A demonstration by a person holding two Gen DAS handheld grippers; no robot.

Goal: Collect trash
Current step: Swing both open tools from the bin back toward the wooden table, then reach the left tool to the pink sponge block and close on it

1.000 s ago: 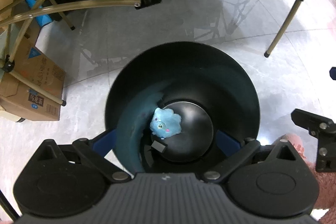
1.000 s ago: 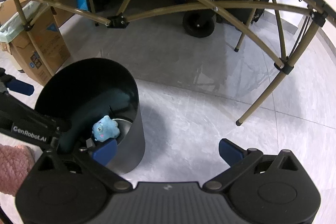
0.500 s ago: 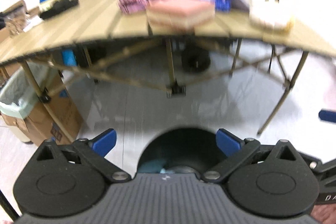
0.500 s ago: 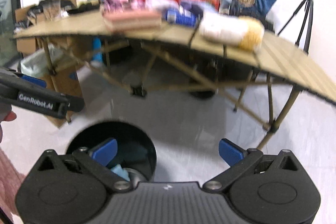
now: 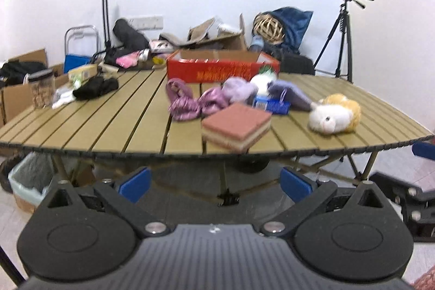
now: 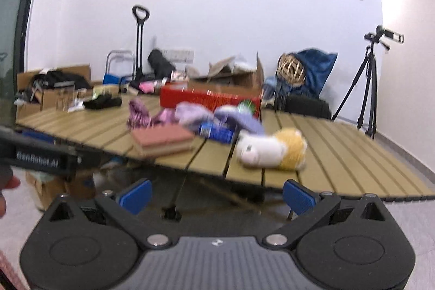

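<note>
Both grippers are raised to table height and face a slatted tan table (image 5: 130, 124). My left gripper (image 5: 214, 184) is open and empty, in front of the table's near edge. My right gripper (image 6: 217, 195) is open and empty too. On the table lie a pink and cream sponge block (image 5: 236, 127) (image 6: 163, 139), a white and yellow plush toy (image 5: 335, 113) (image 6: 272, 150), purple cloth items (image 5: 195, 101) (image 6: 190, 113) and a blue packet (image 5: 272, 105) (image 6: 216, 131). The black bin is out of view.
A red box (image 5: 223, 69) stands mid-table, with a black cloth (image 5: 95, 87) and a jar (image 5: 42, 91) at the left. A lined cardboard box (image 5: 25, 181) sits on the floor at the left. A tripod (image 5: 342, 37) stands at the back right.
Both grippers have lifted and tilted up from looking down into the black bin with the blue plush to facing the table top. Both stay open.
</note>
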